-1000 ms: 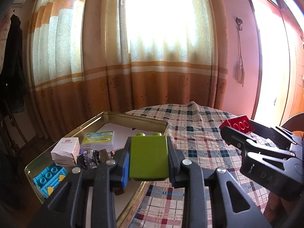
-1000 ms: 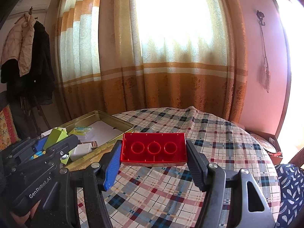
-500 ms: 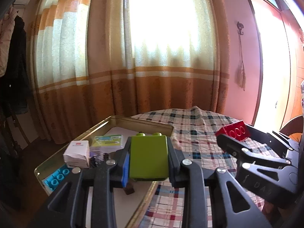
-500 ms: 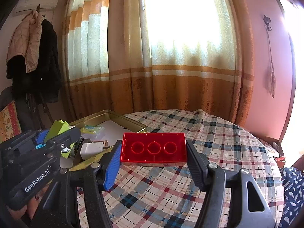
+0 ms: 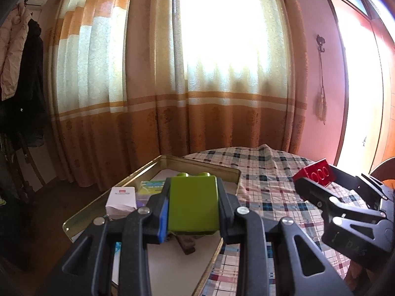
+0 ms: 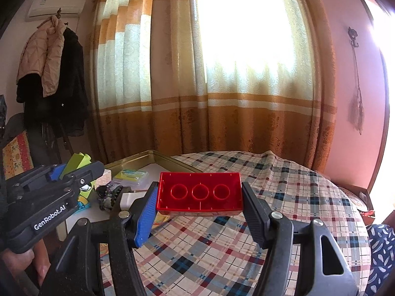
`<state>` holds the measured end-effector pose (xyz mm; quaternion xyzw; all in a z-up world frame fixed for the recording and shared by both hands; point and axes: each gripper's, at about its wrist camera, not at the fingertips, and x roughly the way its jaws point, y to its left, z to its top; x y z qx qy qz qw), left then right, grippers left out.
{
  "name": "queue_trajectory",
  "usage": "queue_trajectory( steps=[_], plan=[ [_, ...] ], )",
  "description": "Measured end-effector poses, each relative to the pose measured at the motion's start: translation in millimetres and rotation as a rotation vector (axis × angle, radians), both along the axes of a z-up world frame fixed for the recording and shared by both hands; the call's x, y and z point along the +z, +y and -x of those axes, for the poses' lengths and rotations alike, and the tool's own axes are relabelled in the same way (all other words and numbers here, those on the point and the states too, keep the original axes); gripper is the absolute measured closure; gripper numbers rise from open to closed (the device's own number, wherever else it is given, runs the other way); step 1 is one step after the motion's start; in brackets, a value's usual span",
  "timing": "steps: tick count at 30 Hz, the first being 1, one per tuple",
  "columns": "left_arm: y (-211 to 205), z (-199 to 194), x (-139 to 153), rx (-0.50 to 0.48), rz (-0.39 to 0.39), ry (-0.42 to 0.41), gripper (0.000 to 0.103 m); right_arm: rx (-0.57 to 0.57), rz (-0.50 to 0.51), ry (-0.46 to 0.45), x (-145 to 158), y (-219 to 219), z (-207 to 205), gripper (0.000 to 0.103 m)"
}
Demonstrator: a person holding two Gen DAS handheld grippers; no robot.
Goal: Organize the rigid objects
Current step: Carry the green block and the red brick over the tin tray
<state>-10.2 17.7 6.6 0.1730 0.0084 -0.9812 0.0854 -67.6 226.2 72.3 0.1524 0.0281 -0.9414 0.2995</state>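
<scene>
My left gripper [image 5: 193,207] is shut on a lime-green building block [image 5: 193,203], held above the near part of a gold metal tray [image 5: 209,169]. In the right wrist view that block [image 6: 76,160] shows at the far left, between the left gripper's jaws. My right gripper [image 6: 199,196] is shut on a wide red building block [image 6: 199,193], its hollow underside with three rings facing the camera, held over the plaid tablecloth [image 6: 284,192]. The left wrist view catches the red block [image 5: 317,172] at the right edge.
In the tray lie a white box [image 5: 121,198], a clear case with a green card [image 5: 151,187], a dark brown piece [image 5: 186,243] and a small dark trinket [image 6: 108,192]. Orange curtains hang behind the round table. Coats hang at the far left.
Both grippers have drifted a little with their blocks still held. In the left wrist view the tray has shifted right and the blue block at its near left corner has slipped out of sight.
</scene>
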Motion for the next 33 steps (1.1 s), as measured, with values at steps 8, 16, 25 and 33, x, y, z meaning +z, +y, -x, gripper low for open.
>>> queue_trajectory(
  steps=[8,16,25,33],
  plan=[
    [-18,1,4,0.04,-0.004,-0.017,0.073,0.034,0.015,0.003,9,-5,-6,0.037],
    [-30,4,3,0.066,-0.01,-0.048,0.073,0.062,0.031,-0.001,17,-14,-5,0.037],
    [-39,9,1,0.072,-0.017,-0.095,0.073,0.098,0.031,-0.015,30,-33,2,0.037],
    [-49,13,3,0.091,-0.031,-0.118,0.073,0.122,0.024,-0.036,37,-49,9,0.037]
  ],
)
